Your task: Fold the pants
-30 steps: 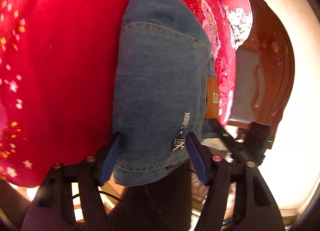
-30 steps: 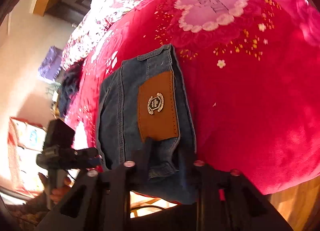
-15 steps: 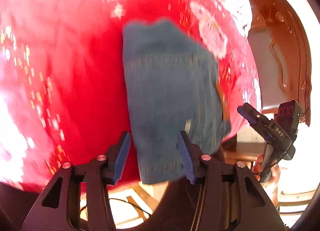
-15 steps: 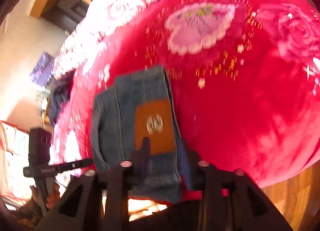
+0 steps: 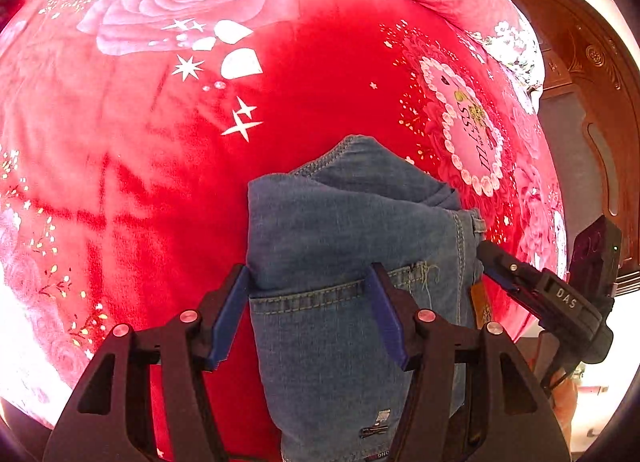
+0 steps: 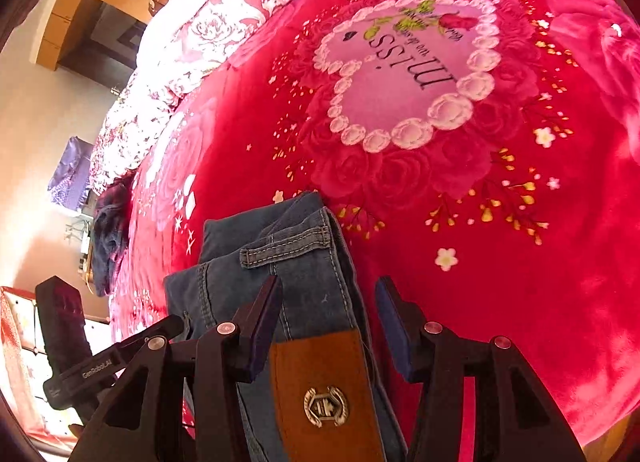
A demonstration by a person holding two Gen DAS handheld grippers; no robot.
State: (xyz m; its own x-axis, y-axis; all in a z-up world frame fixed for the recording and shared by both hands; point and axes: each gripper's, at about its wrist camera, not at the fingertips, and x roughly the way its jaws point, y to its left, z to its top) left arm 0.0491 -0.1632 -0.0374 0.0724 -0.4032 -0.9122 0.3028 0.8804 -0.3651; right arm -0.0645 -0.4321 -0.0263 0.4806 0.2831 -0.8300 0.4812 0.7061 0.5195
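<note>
The folded blue jeans (image 5: 344,246) lie on a red flowered blanket (image 5: 160,134) near the bed's front edge. My left gripper (image 5: 308,302) is open, its blue pads either side of the jeans' back-pocket edge, with denim between them. My right gripper (image 6: 328,322) is open over the waistband, straddling the brown leather patch (image 6: 324,394) and belt loop (image 6: 286,252) of the jeans (image 6: 280,262). The right gripper also shows in the left wrist view (image 5: 540,294), at the jeans' right side. The left gripper shows in the right wrist view (image 6: 100,366), at the lower left.
A dark carved wooden headboard (image 5: 592,94) stands at the right. A pink heart print (image 6: 408,74) lies beyond the jeans. Another dark garment (image 6: 108,246) hangs off the bed's far left side. Wooden cabinets (image 6: 88,10) stand behind.
Both grippers have pulled back and lifted, so more of the bed shows. The right gripper's jaws, close together on the waistband before, now stand wider apart. The jeans stay folded on the blanket.
</note>
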